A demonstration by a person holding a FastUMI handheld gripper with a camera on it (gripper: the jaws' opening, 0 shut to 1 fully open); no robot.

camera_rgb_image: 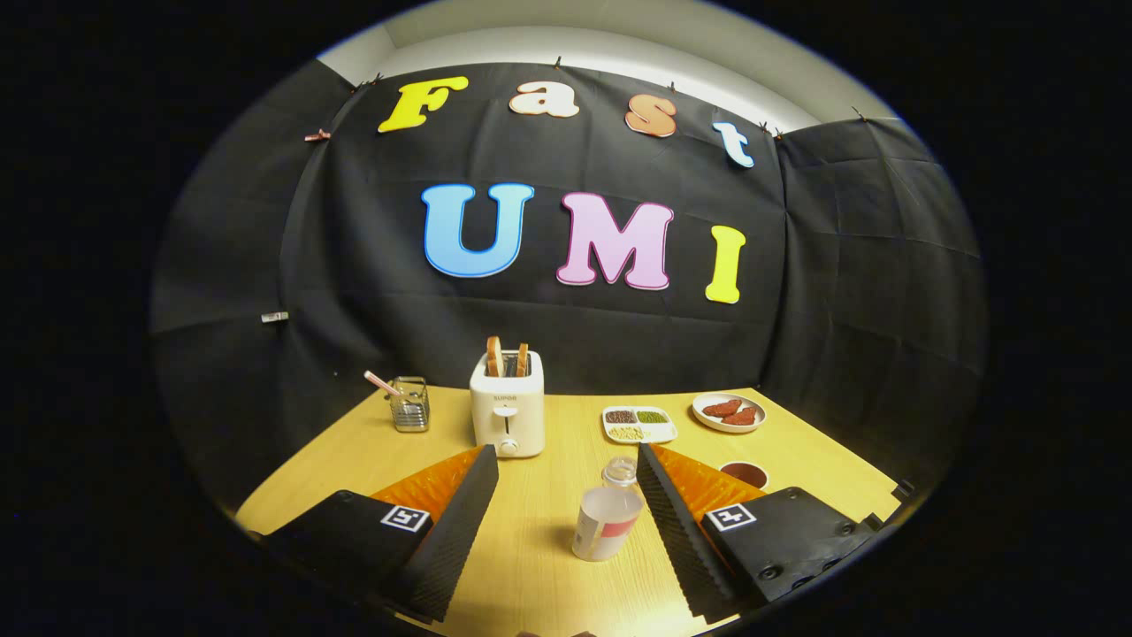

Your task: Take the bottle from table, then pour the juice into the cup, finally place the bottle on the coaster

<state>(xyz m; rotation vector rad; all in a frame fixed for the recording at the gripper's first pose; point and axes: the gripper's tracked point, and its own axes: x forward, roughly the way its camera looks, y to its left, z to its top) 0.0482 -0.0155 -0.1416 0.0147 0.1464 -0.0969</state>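
Observation:
A small clear bottle point(608, 518) with a pale drink and a white-and-red label stands upright on the wooden table point(531, 566). It is between my two fingers, close to the ribbed pad of the right finger point(676, 522) and apart from the left finger point(460, 522). My gripper point(566, 453) is open wide, with neither pad touching the bottle. Beyond the right finger lies a small round dark-brown thing with a pale rim point(745, 474), partly hidden by that finger. I cannot tell whether it is the coaster or the cup.
A white toaster point(507, 411) with two bread slices stands just beyond the left fingertip. A wire holder with a pink stick point(409, 402) is at the far left. A divided white dish point(638, 425) and a plate of reddish-brown food point(729, 412) sit at the far right.

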